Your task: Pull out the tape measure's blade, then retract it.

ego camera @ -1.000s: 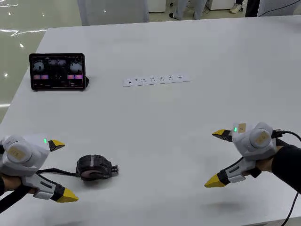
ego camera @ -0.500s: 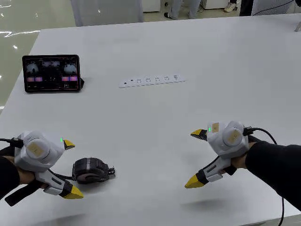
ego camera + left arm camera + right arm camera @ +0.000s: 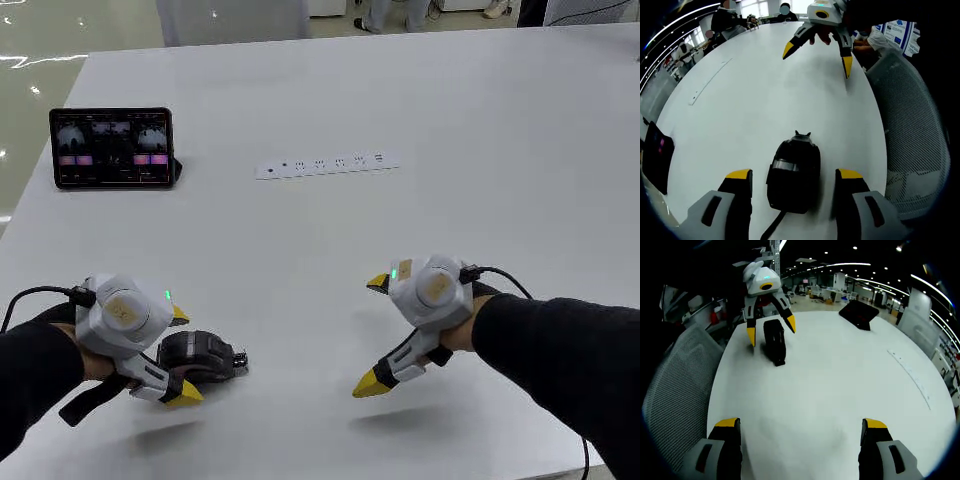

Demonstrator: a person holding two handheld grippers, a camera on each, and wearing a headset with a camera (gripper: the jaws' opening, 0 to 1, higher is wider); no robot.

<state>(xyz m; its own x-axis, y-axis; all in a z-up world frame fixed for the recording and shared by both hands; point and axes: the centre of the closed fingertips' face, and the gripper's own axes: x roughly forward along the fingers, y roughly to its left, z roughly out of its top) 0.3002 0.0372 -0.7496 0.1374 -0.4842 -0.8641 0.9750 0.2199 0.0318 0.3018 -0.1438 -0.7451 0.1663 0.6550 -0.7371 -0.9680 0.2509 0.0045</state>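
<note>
Straddling single tape measure (image 3: 794, 172): left hand-held gripper (image 3: 184, 354); right hand-held gripper (image 3: 371, 333) gaping, apart.

Tally being logged. One tape measure (image 3: 198, 356) is being counted, lying between the jaws of the left gripper (image 3: 184, 354). Two grippers are being counted in all, with the right gripper (image 3: 371, 333) well apart from the left one and two yellow-tipped jaws on each. One tablet (image 3: 112, 147) is being counted far ahead of the left claw. One power strip (image 3: 328, 164) is being counted far ahead, between the two claws' lines. One table (image 3: 300, 240) is being counted under both claws. One mesh chair (image 3: 910, 115) is being counted off the table edge beside the left claw.
</note>
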